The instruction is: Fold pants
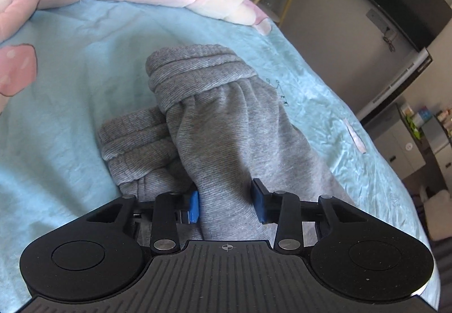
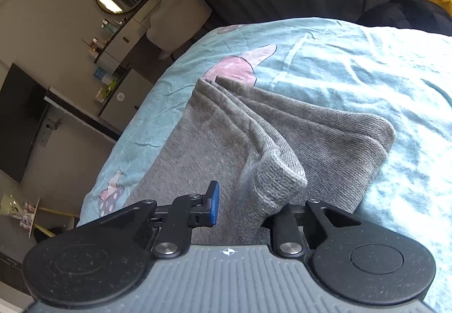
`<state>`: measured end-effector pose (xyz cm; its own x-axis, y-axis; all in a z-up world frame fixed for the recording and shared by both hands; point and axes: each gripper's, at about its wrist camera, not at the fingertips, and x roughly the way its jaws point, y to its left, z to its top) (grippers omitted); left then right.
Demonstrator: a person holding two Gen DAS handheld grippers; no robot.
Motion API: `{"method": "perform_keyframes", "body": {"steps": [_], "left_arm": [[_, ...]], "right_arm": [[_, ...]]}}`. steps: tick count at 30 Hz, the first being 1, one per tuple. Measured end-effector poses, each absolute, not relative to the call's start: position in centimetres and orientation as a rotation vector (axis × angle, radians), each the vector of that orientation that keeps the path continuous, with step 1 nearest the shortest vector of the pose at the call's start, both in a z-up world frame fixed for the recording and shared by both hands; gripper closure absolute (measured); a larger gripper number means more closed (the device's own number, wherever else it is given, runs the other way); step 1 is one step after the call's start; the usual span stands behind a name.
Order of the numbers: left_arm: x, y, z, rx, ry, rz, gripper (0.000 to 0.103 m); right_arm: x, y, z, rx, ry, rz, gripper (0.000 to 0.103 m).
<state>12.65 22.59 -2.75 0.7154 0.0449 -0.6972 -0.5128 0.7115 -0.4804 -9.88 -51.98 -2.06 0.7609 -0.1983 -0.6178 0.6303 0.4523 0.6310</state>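
Left wrist: one pants (image 1: 226,126) | two cuffs | left tool (image 1: 227,204) grips leg | right tool (image 2: 240,208) grips waistband

Grey ribbed pants (image 1: 226,129) on light-blue bedsheet (image 1: 70,115) with pink cartoon prints.

Two close wrist views, sharing pants (image 1: 226,126)

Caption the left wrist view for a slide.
Left gripper pinches a ridge of the grey pants on the blue sheet.
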Motion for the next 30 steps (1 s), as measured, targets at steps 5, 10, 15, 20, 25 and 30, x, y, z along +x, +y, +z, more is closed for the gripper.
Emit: {"method": "perform_keyframes", "body": {"steps": [5, 10, 15, 20, 25, 30], "left_arm": [[13.3, 22.8, -2.4, -0.752, 0.706, 0.325, 0.023], [14.7, 22.8, -2.5, -0.742, 0.78, 0.298, 0.077], [13.6, 23.7, -0.8, -0.762, 0.739, 0.262, 0.089], [11.2, 25.2, 2.6, -0.814, 0.658, 0.203, 0.091], [7.6, 25.9, 2.5, -0.831, 0.647, 0.144, 0.091], [6.0, 26.2, -2.5, -0.754, 0.801, 0.22, 0.088]], "right_arm": [[-9.0, -51.7, -2.2, 0.971, 0.563, -0.503, 0.079], [-8.4, -51.3, -1.8, 0.933, 0.609, -0.495, 0.081], [-7.0, -51.1, 0.6, 0.767, 0.657, -0.537, 0.098], [-7.0, -51.3, 6.4, 0.573, 0.535, -0.526, 0.099], [-9.0, -52.8, 8.7, 0.468, 0.476, -0.585, 0.099], [-10.3, -54.2, 3.1, 0.463, 0.671, -0.649, 0.098]]}}
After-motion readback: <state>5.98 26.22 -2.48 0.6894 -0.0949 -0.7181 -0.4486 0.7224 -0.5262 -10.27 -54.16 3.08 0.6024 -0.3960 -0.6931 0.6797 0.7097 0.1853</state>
